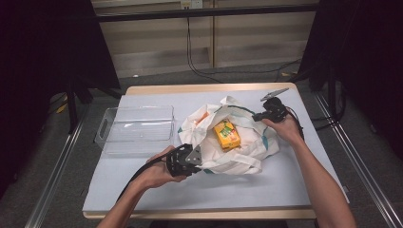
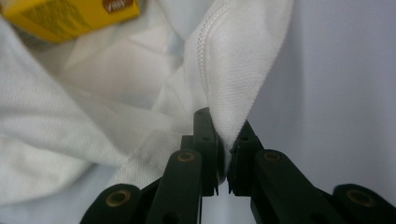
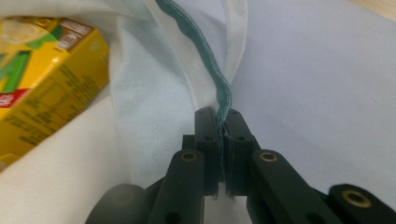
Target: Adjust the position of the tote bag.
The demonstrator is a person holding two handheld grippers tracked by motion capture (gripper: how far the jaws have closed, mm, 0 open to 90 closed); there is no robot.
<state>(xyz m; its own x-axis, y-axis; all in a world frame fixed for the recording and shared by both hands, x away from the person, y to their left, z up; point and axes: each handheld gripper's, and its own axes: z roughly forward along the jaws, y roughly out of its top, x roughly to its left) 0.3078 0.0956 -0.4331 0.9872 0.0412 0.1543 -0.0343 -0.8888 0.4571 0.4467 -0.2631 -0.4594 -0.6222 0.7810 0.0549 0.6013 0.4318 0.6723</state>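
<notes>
A clear plastic bin [image 1: 135, 126] sits empty at nine o'clock on the pale table [image 1: 199, 190], while black cables [image 1: 209, 71] trail over the floor at twelve o'clock.

The yellow carton [image 2: 74, 18] runs off the frame at eleven o'clock in the left gripper view, one brown label corner showing, print blurred. In the right gripper view it's cut at nine o'clock, small text unreadable. From above, an orange thing [image 1: 202, 117] peeks from the white bag [image 1: 247, 142] folds at ten o'clock of the carton, too buried to name, and both forearms leave at six o'clock
</notes>
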